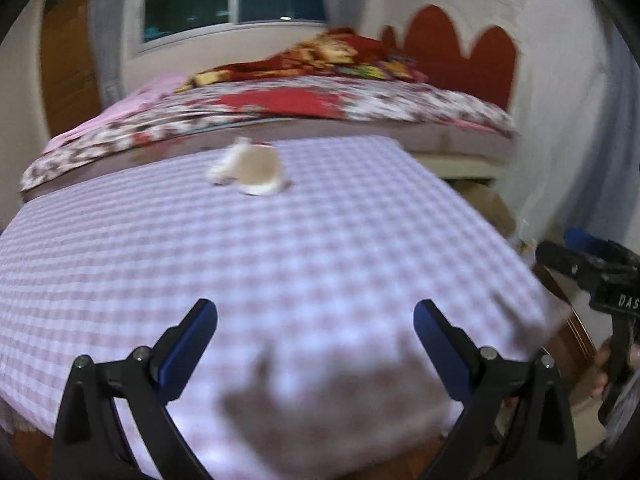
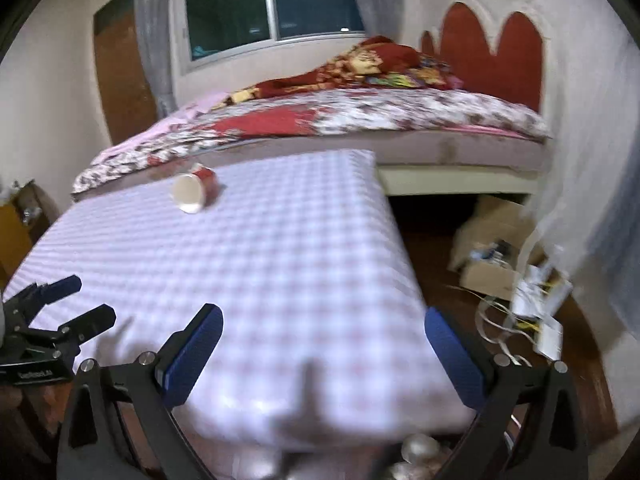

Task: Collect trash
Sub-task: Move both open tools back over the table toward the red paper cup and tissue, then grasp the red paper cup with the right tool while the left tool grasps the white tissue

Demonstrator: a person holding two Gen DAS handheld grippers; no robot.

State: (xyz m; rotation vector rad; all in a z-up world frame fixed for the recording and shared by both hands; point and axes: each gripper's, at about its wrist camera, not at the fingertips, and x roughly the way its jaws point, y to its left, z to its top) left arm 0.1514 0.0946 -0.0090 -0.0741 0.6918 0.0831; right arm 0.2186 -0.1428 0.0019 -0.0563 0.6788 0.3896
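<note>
One paper cup [image 2: 193, 191] tipped on its side on the checked tablecloth [image 2: 256, 280], red-walled, white mouth turned toward the right wrist camera. Placed near the far edge of that cloth, left of its middle in the right wrist view. Same cup [image 1: 259, 172] blurred in the left wrist view, with a crumpled white scrap [image 1: 224, 166] touching its left side; whether tissue or wrapper, impossible to tell.

Well apart from both sets of fingers, far ahead across the cloth. Left gripper [image 1: 316, 344] spread wide, blue pads [image 1: 188, 352] bare, nothing between them, hovering over the near part of the cloth with the cup straight ahead and slightly left. Right gripper [image 2: 324, 352] likewise wide open and holding nothing, over the near right corner of the cloth, the cup ahead and well to its left. Left gripper [image 2: 60, 308] also visible at the left edge of the right wrist view, parted; right gripper body [image 1: 600, 280] at the right edge of the left wrist view, its tips not clear there.

Beyond the cloth's far edge, a bed [image 2: 360, 120] with floral bedding and a rumpled red blanket [image 2: 360, 64]. Behind the bed, a window [image 2: 272, 4] and a red scalloped headboard [image 2: 500, 52]. Right of the cloth, down on the dark floor, an open cardboard box [image 2: 492, 248] and a tangle of white cables [image 2: 532, 312].
</note>
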